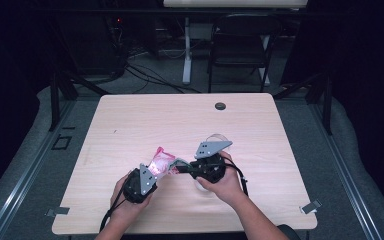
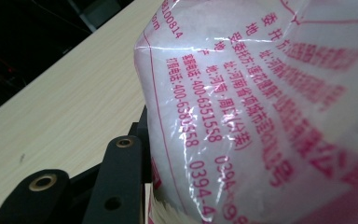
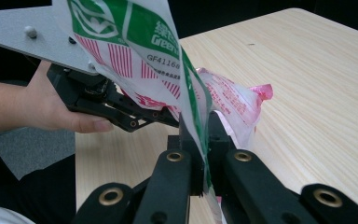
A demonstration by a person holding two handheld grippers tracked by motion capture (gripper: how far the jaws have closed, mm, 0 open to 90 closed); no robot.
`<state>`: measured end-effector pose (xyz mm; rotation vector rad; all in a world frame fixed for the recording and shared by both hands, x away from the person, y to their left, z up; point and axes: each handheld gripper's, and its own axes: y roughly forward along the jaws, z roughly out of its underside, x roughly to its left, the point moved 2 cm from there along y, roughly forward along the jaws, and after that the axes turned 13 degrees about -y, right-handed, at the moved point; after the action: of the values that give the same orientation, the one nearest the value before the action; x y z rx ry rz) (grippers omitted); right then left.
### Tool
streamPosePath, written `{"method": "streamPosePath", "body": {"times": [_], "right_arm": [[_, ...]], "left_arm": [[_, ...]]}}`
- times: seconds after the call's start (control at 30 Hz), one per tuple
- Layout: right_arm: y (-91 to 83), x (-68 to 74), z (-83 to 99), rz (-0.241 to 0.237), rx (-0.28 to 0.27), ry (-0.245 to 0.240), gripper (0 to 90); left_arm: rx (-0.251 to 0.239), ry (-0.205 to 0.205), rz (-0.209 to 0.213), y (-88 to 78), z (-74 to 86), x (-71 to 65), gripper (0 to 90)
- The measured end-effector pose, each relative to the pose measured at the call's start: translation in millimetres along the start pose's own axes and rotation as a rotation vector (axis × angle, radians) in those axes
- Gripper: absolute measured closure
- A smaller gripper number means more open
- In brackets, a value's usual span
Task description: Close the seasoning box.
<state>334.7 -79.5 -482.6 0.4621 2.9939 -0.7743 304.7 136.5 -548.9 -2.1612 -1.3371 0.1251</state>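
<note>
You are clamping the packet (image 1: 162,161) in both the left gripper (image 1: 156,172) and the right gripper (image 3: 204,161), stretching it for tearing.

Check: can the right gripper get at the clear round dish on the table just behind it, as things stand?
Probably not yet. The right gripper is shut on the edge of the plastic bag, which the left gripper also holds. The dish sits close with bare table around it, but the jaws are occupied.

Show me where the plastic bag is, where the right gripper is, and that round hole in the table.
plastic bag (image 2: 261,116), left gripper view, its printed side.
right gripper (image 3: 204,154), right gripper view, between its fingers, shut on the bag's edge.
round hole (image 1: 220,106), high view, its dark middle.
</note>
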Motion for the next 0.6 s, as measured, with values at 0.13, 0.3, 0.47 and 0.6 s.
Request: {"method": "streamPosePath", "body": {"times": [0.13,0.3,0.47,0.6], "right_arm": [[-3.0,-0.4,1.0,0.007,-0.002,0.005,90.0],[-5.5,-1.7,3.1,0.017,-0.001,0.013,90.0],[-7.4,-4.4,6.4,0.019,-0.009,0.031,90.0],[-8.5,-5.3,7.3,0.018,-0.007,0.039,90.0]], "left_arm": [[-0.012,0.044,-0.024,-1.2,-4.1,-1.0,63.5],[-0.014,0.067,-0.036,-0.5,-6.1,-2.5,63.6],[-0.012,0.084,-0.039,0.7,-8.7,-4.1,63.6],[-0.012,0.088,-0.05,1.8,-10.1,-4.8,63.7]]}}
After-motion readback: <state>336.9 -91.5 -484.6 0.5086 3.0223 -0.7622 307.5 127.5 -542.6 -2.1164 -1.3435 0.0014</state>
